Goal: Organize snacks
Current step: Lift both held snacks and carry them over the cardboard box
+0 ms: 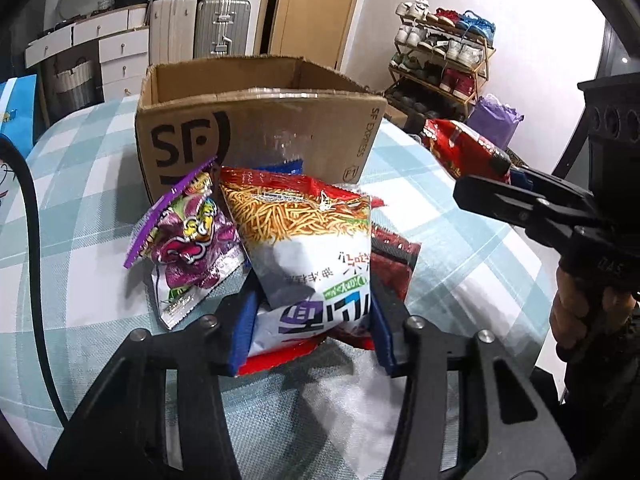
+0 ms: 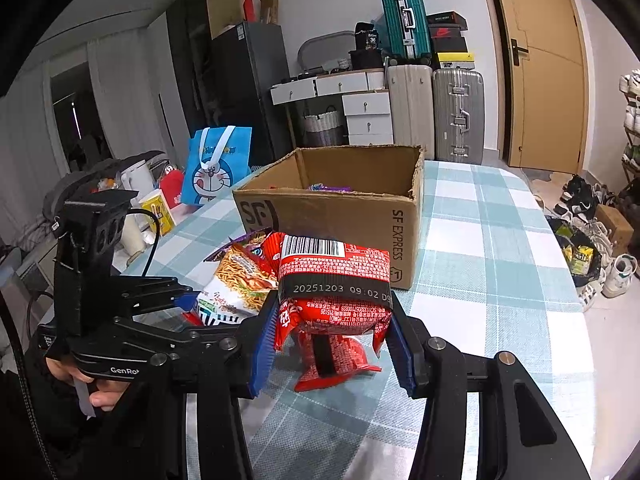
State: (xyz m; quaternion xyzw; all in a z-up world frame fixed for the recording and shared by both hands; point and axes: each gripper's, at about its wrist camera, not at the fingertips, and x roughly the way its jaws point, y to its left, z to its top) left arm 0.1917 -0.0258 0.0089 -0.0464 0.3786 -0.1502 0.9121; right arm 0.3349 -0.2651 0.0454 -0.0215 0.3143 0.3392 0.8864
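Left wrist view: left tool clamped on noodle packet, cardboard box behind.

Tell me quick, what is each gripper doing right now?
Left gripper: closed on the noodle bag.
Right gripper: closed on the red packet.

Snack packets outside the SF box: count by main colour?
Red: 2 (held red packet in the right gripper; lying red packet)
White: 1 (noodle packet in the left gripper)
Purple: 1 (purple packet)
Blue: 1 (blue packet, only an edge visible)
Total: 5
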